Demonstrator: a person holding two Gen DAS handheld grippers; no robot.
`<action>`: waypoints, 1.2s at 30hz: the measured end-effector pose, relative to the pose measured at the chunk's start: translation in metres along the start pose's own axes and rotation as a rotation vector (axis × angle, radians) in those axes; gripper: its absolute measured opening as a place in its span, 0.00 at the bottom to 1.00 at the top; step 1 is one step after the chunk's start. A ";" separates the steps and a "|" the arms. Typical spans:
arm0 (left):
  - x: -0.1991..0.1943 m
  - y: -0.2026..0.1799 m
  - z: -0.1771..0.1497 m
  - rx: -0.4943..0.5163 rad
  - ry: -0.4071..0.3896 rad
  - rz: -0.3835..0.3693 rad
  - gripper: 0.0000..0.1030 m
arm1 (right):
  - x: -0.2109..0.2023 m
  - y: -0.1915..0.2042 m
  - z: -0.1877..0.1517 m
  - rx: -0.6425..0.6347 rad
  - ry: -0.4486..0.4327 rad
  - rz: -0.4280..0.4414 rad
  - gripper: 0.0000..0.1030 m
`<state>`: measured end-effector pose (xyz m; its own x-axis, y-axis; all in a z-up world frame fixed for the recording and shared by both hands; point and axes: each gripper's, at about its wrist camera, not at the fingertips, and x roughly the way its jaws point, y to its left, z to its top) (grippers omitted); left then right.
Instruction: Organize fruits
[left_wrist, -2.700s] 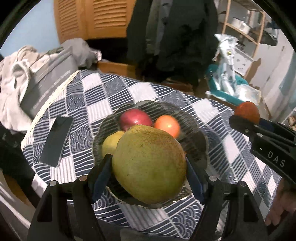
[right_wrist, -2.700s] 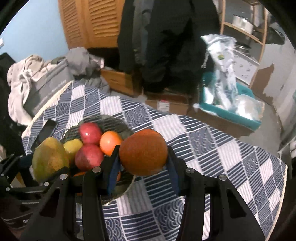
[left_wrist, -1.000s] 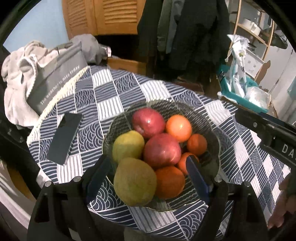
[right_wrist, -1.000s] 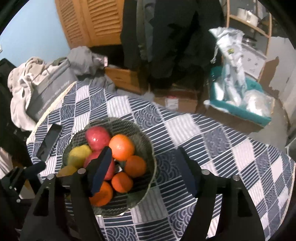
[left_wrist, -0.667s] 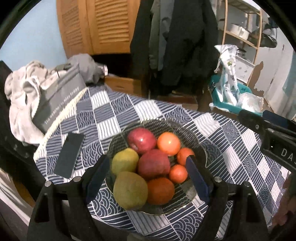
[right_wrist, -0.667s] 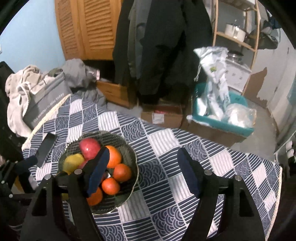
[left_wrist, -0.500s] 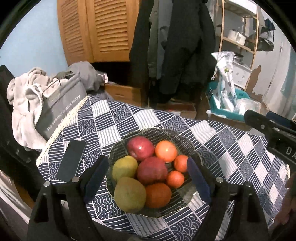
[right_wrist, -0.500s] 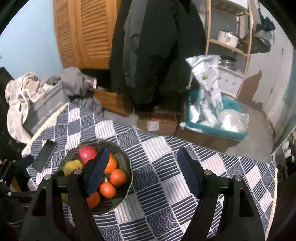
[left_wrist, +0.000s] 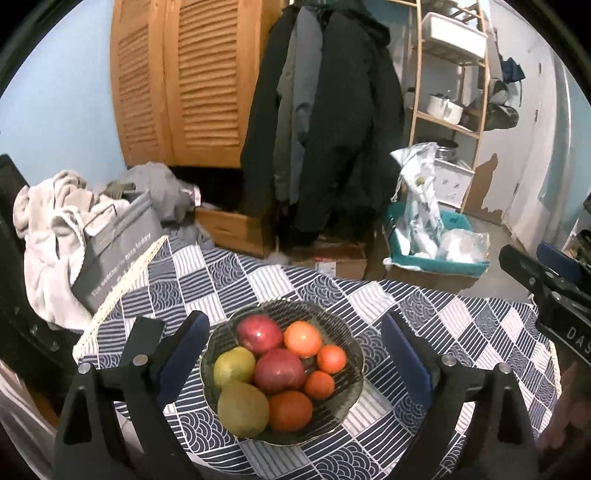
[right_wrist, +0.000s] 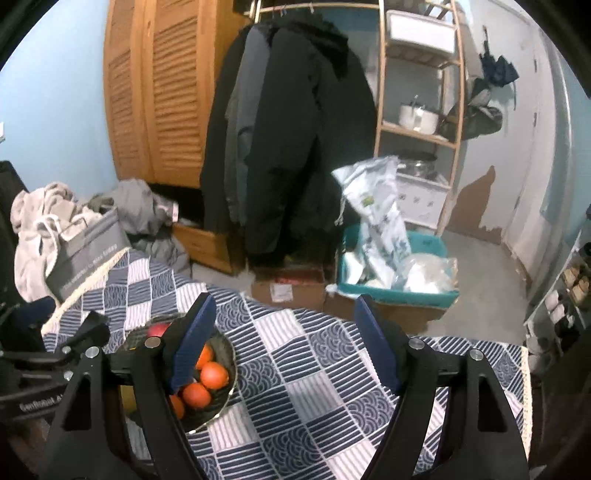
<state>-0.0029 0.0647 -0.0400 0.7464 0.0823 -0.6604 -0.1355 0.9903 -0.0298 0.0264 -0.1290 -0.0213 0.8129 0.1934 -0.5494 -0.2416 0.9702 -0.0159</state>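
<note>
Fruits (left_wrist: 280, 373) fill the bowl (left_wrist: 343, 410); both tongs hang empty above.

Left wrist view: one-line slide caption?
Open left claw, empty, above a glass bowl of mixed fruit on a blue patterned tablecloth.

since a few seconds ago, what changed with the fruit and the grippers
Both grippers let go. The mango left the left gripper and the big orange left the right gripper; both now lie in the bowl. The left jaws have just been opening, with nothing between them. Both grippers pulled up and back. The other fruit, bowl and phone stayed put.
</note>
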 end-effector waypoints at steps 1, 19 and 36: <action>-0.004 -0.002 0.002 0.007 -0.011 -0.004 0.93 | -0.003 -0.002 0.000 0.002 -0.008 -0.002 0.74; -0.029 -0.023 0.017 0.003 -0.082 -0.059 0.99 | -0.049 -0.052 -0.016 0.032 -0.087 -0.077 0.75; -0.030 -0.033 0.023 -0.004 -0.106 -0.076 0.99 | -0.054 -0.083 -0.025 0.084 -0.083 -0.112 0.75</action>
<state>-0.0057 0.0319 -0.0024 0.8194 0.0182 -0.5729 -0.0779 0.9938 -0.0798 -0.0112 -0.2233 -0.0114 0.8739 0.0910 -0.4775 -0.1045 0.9945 -0.0017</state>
